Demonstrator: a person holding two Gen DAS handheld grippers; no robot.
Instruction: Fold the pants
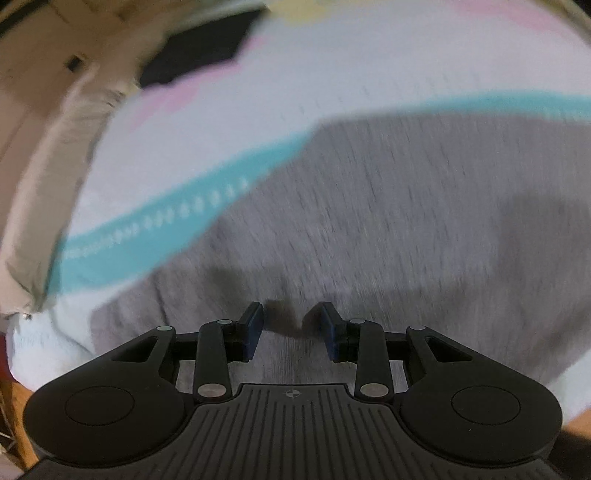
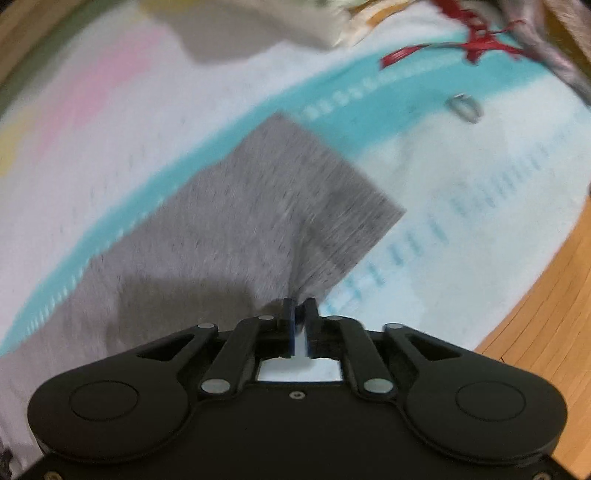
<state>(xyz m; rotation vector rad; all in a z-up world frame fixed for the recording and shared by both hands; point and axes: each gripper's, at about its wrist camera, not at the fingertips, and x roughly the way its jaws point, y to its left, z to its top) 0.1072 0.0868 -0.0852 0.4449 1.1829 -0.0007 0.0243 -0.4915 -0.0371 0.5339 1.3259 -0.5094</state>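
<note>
Grey pants lie flat on a white bedsheet with a teal stripe. My left gripper is open and empty, its fingers hovering over the grey cloth. In the right wrist view the pants run away from me to a square far end. My right gripper is shut on the near edge of the pants, with a thin ridge of cloth pulled up to the pads. Both views are motion-blurred.
The sheet has pink and teal bands. A beige cloth, a red ribbon and a small metal ring lie at the far side. Wooden floor shows at right. A dark object sits beyond the bed.
</note>
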